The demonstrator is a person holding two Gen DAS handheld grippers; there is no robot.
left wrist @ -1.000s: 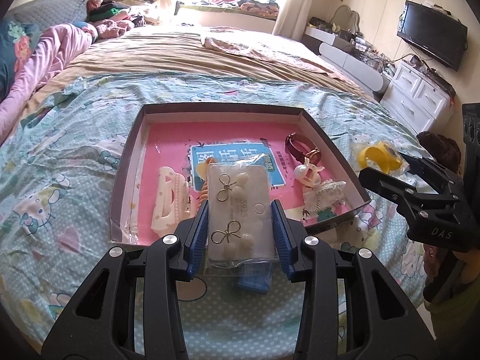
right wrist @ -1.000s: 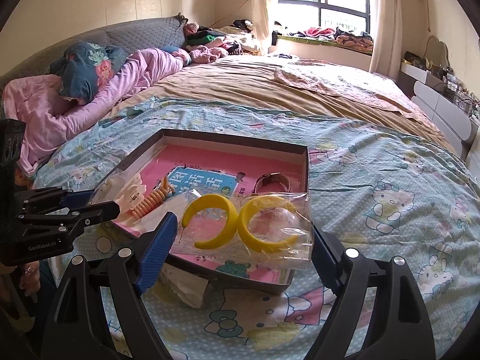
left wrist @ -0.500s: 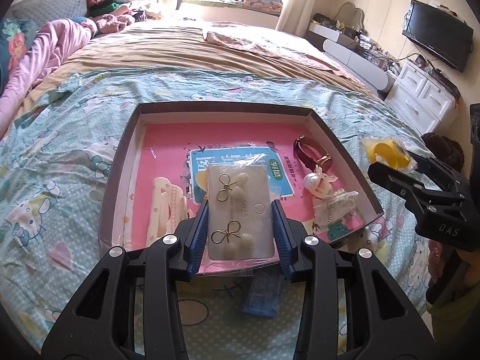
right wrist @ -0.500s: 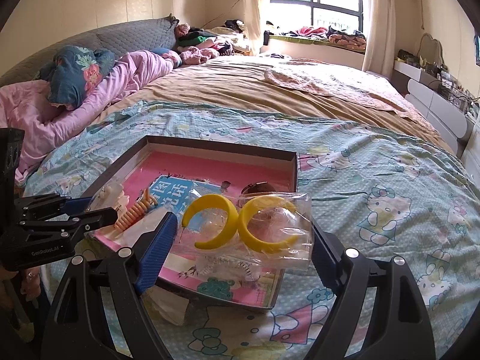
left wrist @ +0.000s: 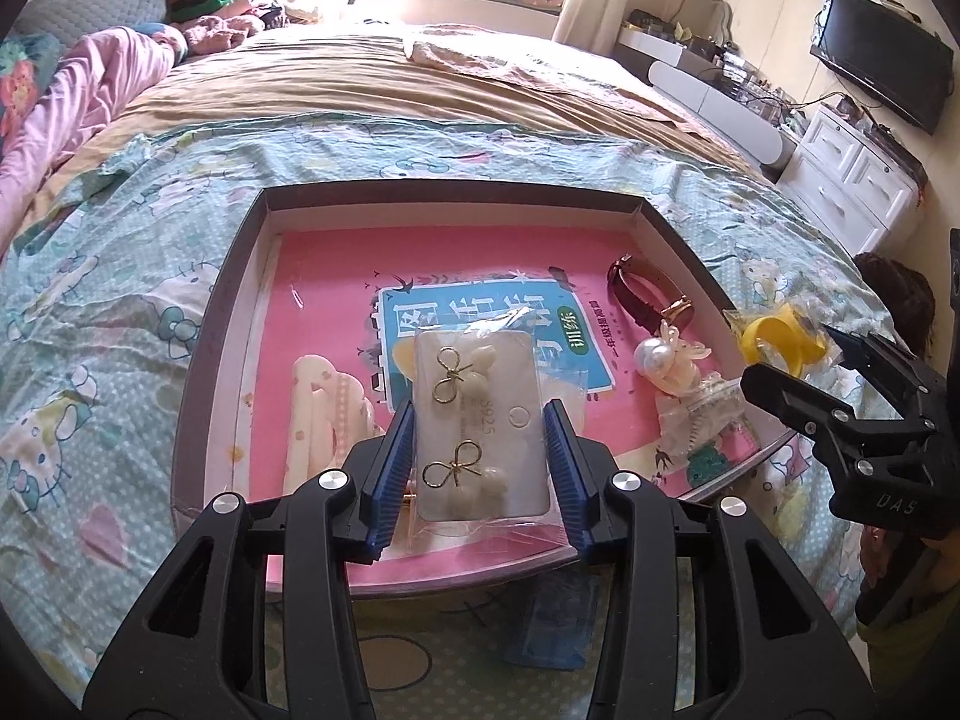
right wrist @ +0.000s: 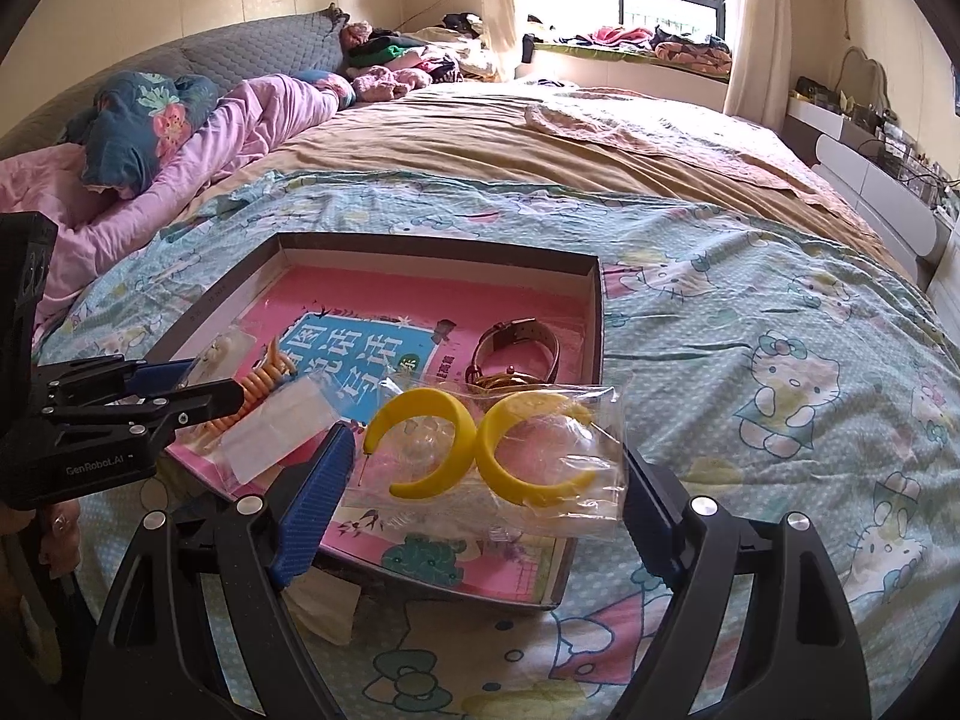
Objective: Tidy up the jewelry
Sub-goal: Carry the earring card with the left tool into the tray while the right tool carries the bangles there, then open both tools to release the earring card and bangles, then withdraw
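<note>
A shallow dark box (left wrist: 447,199) with a pink lining lies on the bed. My left gripper (left wrist: 480,450) is shut on a clear packet with a white card of bow earrings (left wrist: 480,420), held over the box's near edge. My right gripper (right wrist: 480,480) is shut on a clear bag of yellow hoop earrings (right wrist: 480,447), held over the box's near right corner (right wrist: 555,597). The bag also shows in the left wrist view (left wrist: 777,336). In the box lie a cream hair claw (left wrist: 321,405), a dark red watch (left wrist: 645,294), a pearl clip (left wrist: 666,357) and an orange coil tie (right wrist: 264,387).
The box rests on a teal cartoon-print quilt (right wrist: 750,360). A blue packet (left wrist: 549,624) lies on the quilt just in front of the box. A white plastic wrapper (right wrist: 315,609) lies under the box's near edge. Pillows and clothes lie at the bed's far side; a white dresser (left wrist: 852,180) stands to the right.
Both grippers have moved forward over the box with their packets still held. The box now looks nearer in both views.
</note>
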